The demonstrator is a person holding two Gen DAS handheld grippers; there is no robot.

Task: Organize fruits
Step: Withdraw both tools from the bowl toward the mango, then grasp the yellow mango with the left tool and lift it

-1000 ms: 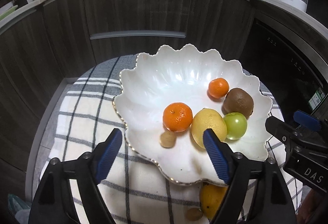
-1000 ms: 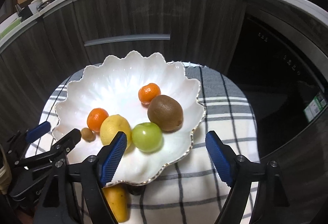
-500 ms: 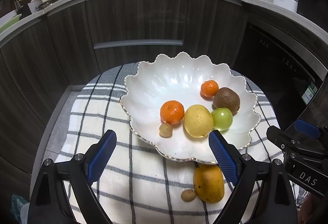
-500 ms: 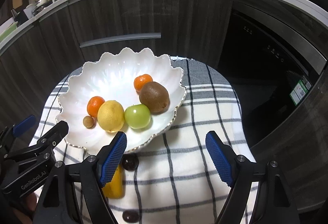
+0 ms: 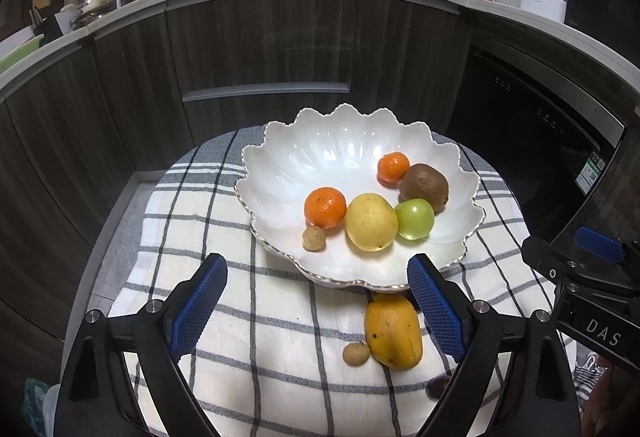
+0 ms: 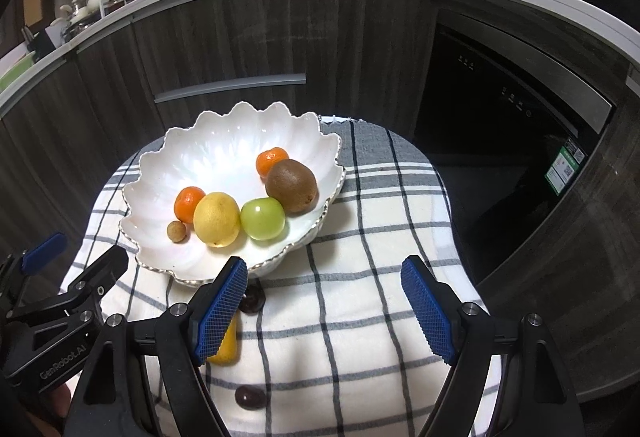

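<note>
A white scalloped bowl [image 5: 352, 141] sits on a checked cloth [image 5: 224, 221] over a small table, in front of dark cabinets [image 5: 260, 49]. Inside it, toward the near right, lie a lemon [image 5: 371, 221], a green apple [image 5: 414, 218], a kiwi [image 5: 423, 187], two tangerines, one [image 5: 325, 207] touching the lemon and the other [image 5: 393, 167] beside the kiwi, and a small brown longan [image 5: 313, 238] just in front of the nearer tangerine.

On the cloth, just in front of the bowl's near rim, lies a mango [image 5: 394, 331] with another longan [image 5: 356, 353] touching its left side. Two dark round fruits also rest on the cloth: one [image 6: 252, 300] close under the bowl's edge, the other [image 6: 249, 396] nearer the table's front.

The left gripper [image 5: 316, 307] hangs above the cloth with its blue pads spread wide and nothing between them; the mango lies beside its right finger. The right gripper [image 6: 325, 307] is likewise spread and empty, over bare cloth to the bowl's right.
</note>
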